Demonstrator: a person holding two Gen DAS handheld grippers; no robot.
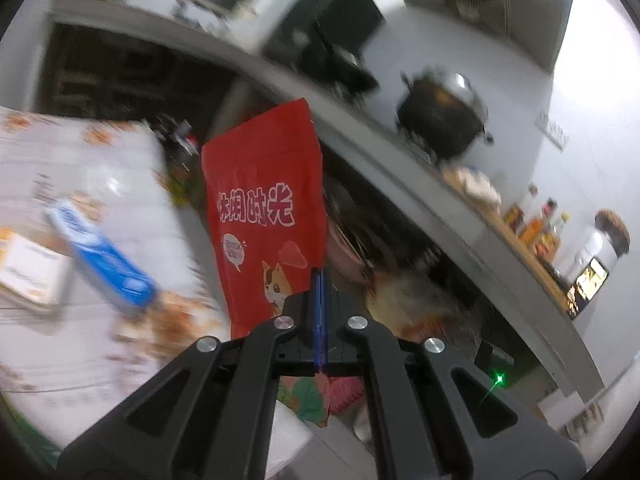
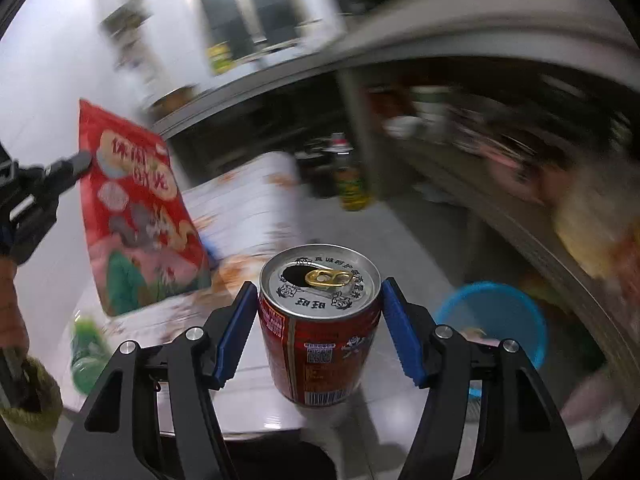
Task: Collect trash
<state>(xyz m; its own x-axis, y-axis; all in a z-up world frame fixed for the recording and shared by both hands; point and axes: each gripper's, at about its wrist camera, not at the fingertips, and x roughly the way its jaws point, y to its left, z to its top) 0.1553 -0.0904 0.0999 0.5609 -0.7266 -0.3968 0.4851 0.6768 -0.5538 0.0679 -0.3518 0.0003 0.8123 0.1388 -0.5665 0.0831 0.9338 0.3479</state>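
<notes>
My left gripper [image 1: 321, 280] is shut on the edge of a red snack bag [image 1: 264, 216] with white Chinese lettering and a cartoon cat, held up in the air. The same bag [image 2: 136, 216] and the left gripper [image 2: 82, 160] show at the left of the right wrist view. My right gripper [image 2: 320, 300] is shut on an opened red drink can [image 2: 320, 320], upright, with blue pads [image 2: 236, 332] pressing both of its sides. A blue bin [image 2: 500, 320] stands on the floor to the right below the can.
A table with a white patterned cloth [image 1: 92, 168] holds a blue-and-white carton [image 1: 104, 256] and a small white box [image 1: 32, 272]. A green bottle [image 2: 86, 352] lies at the table's edge. A grey counter [image 1: 460, 216] carries a black pot [image 1: 444, 116] and bottles [image 1: 536, 228].
</notes>
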